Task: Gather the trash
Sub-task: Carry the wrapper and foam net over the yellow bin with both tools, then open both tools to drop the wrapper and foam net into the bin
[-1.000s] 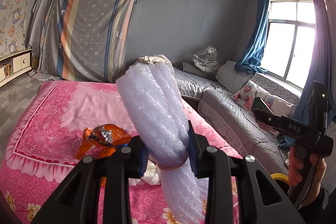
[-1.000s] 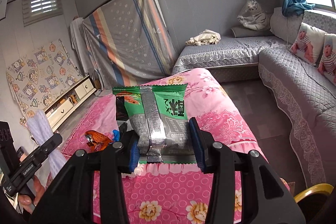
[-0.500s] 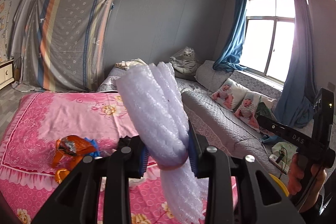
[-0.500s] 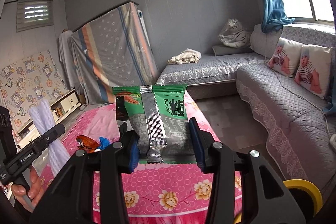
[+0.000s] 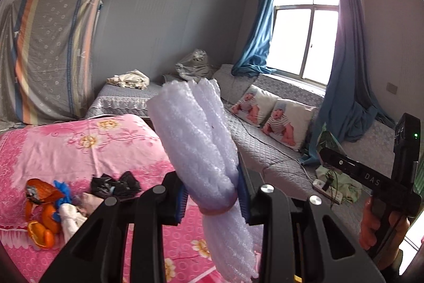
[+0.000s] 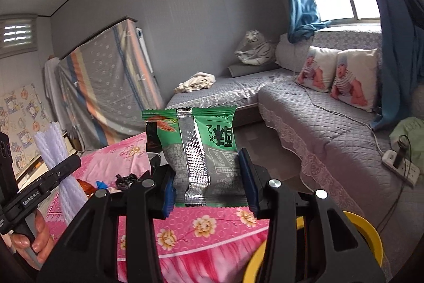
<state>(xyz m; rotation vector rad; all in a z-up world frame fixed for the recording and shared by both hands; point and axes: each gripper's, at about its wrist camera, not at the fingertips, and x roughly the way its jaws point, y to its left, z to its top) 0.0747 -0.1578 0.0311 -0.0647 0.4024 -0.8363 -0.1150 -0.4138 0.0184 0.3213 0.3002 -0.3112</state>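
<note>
My left claw (image 5: 212,199) is clamped on a roll of white foam wrap (image 5: 197,139), its blue pads pressing both sides just above the brown band round the roll's waist; the roll stands tilted up and to the left between my fingers, its lower end hanging below them. Below and left of that claw, on the pink floral bedspread (image 5: 79,147), lie an orange wrapper (image 5: 39,194), a blue scrap (image 5: 61,190), a crumpled white tissue (image 5: 70,218) and a black crumpled bag (image 5: 115,183), all close together. Far to the right of it my right hand (image 5: 376,226) holds the other handle.

My right claw (image 6: 209,182) is closed on a green snack packet (image 6: 201,150), upright, silver seam facing me, the pads gripping its two side edges; beneath it runs the bedspread's flowered border, and below right of it shows the rim of a yellow bin (image 6: 371,238). Beyond, to the right, a grey quilted sofa (image 6: 318,118) carries two baby-print cushions (image 6: 339,76); a power strip (image 6: 400,169) lies on its seat.
</note>
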